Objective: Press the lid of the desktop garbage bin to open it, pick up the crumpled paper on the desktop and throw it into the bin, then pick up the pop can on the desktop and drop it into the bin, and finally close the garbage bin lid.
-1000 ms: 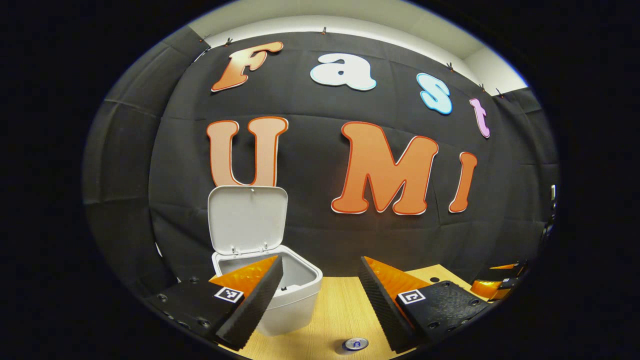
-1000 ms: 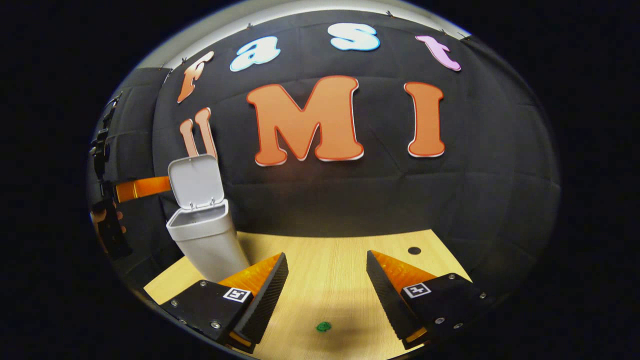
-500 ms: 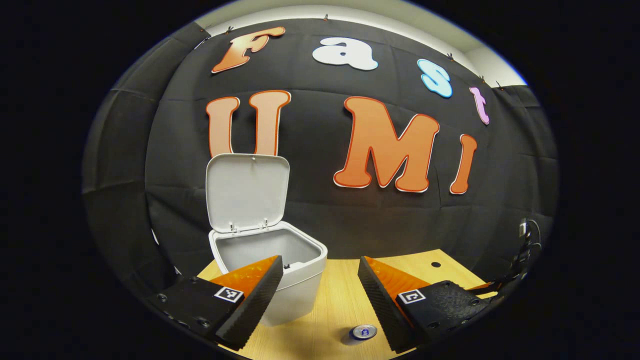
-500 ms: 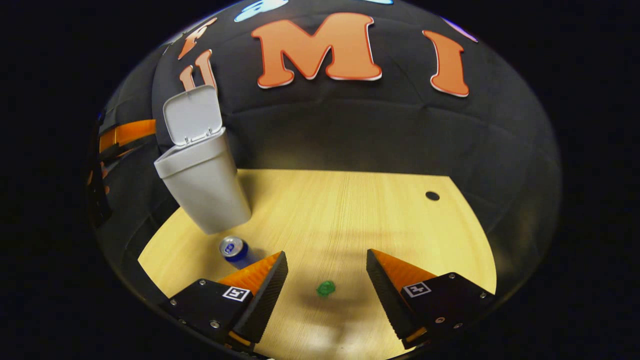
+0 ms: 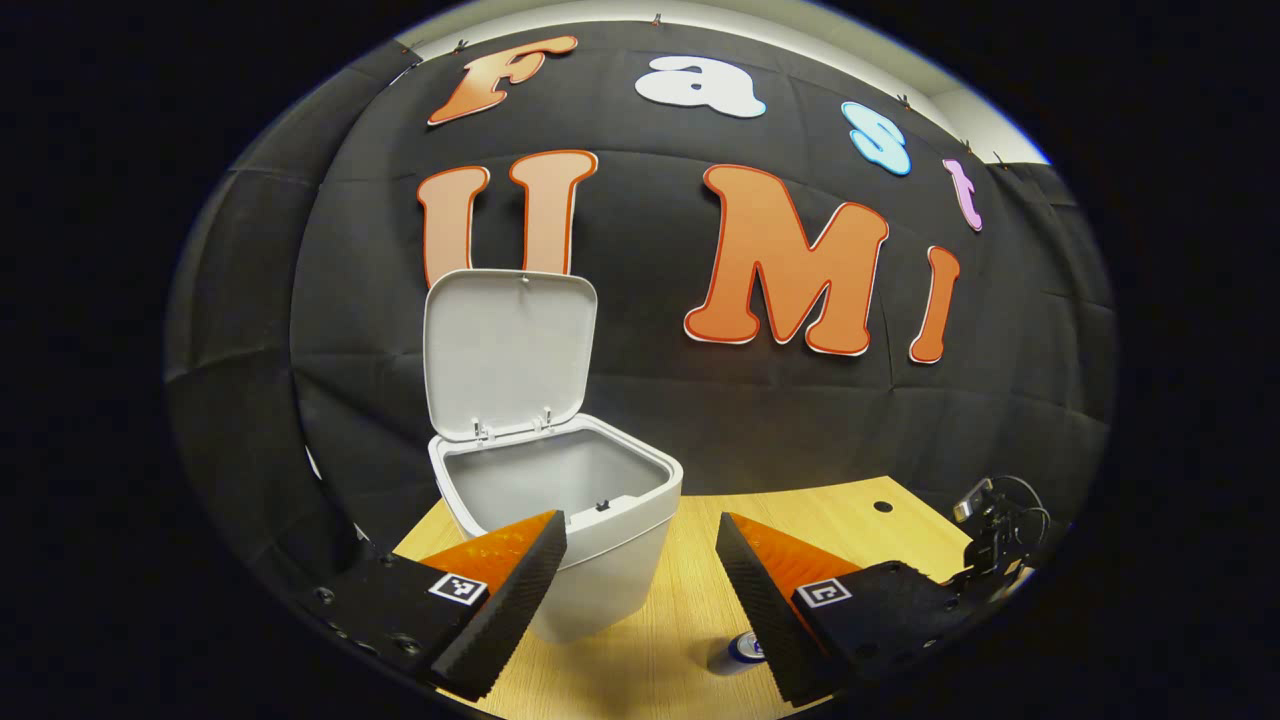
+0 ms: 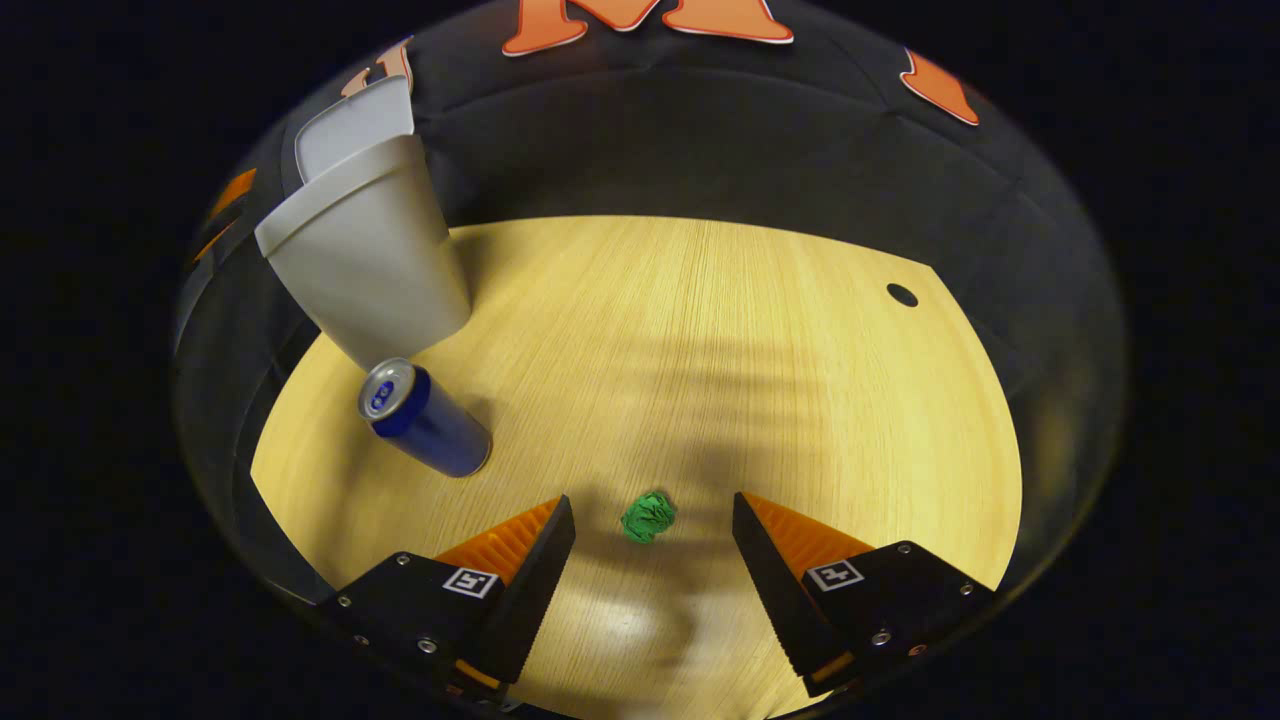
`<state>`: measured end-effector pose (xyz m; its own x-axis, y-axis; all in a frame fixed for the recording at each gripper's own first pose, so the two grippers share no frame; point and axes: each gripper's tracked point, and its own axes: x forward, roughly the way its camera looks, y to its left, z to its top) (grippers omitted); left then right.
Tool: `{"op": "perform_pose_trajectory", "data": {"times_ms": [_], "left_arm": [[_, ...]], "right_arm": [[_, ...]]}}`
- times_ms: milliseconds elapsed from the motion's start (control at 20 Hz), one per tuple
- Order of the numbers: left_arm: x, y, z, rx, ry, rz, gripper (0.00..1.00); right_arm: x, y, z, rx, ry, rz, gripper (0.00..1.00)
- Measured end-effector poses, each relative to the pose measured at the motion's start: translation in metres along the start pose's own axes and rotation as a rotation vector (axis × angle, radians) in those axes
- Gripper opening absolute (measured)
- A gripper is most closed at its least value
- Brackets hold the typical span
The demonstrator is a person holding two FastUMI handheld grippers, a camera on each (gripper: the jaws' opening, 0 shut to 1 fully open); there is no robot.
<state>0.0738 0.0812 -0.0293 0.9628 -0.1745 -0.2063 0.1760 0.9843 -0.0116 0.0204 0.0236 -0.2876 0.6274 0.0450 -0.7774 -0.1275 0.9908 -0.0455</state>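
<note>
The white garbage bin (image 5: pixel 600 570) stands on the wooden desk with its lid (image 5: pixel 507 350) raised upright; its inside looks empty. My left gripper (image 5: pixel 640 525) is open in front of the bin, nothing between its fingers. A blue pop can (image 5: pixel 742 648) peeks out beside its right finger. In the right gripper view, a small green crumpled paper (image 6: pixel 648 517) lies on the desk just ahead of my open right gripper (image 6: pixel 653 505), between its fingertips' line. The blue pop can (image 6: pixel 425 420) stands upright left of it, beside the bin (image 6: pixel 365 260).
The wooden desk (image 6: pixel 700 330) has a round cable hole (image 6: pixel 902 295) at the far right. The other gripper's body with cables (image 5: pixel 1000 525) shows at the right edge of the left gripper view. Black cloth wall stands behind the desk.
My right gripper has tilted down and come closer to the desk, bringing the green paper up to its fingertips and the can into view. The left gripper has shifted slightly; the bin looks nearer.
</note>
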Motion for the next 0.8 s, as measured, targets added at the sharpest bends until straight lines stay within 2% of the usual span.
{"op": "perform_pose_trajectory", "data": {"times_ms": [400, 650, 750, 800], "left_arm": [[0.01, 0.026, -0.024, -0.016, 0.058, 0.024, 0.96], [0.02, 0.031, -0.03, -0.023, 0.075, 0.031, 0.96], [0.023, 0.031, -0.031, -0.021, 0.079, 0.031, 0.96], [0.024, 0.03, -0.03, -0.018, 0.08, 0.031, 0.96]], "right_arm": [[0.029, 0.001, -0.021, -0.052, 0.14, 0.019, 0.94], [0.028, -0.017, -0.014, -0.031, 0.189, 0.047, 0.76], [0.028, -0.022, -0.019, -0.049, 0.215, 0.049, 0.72], [0.028, -0.024, -0.02, -0.063, 0.222, 0.042, 0.68]]}}
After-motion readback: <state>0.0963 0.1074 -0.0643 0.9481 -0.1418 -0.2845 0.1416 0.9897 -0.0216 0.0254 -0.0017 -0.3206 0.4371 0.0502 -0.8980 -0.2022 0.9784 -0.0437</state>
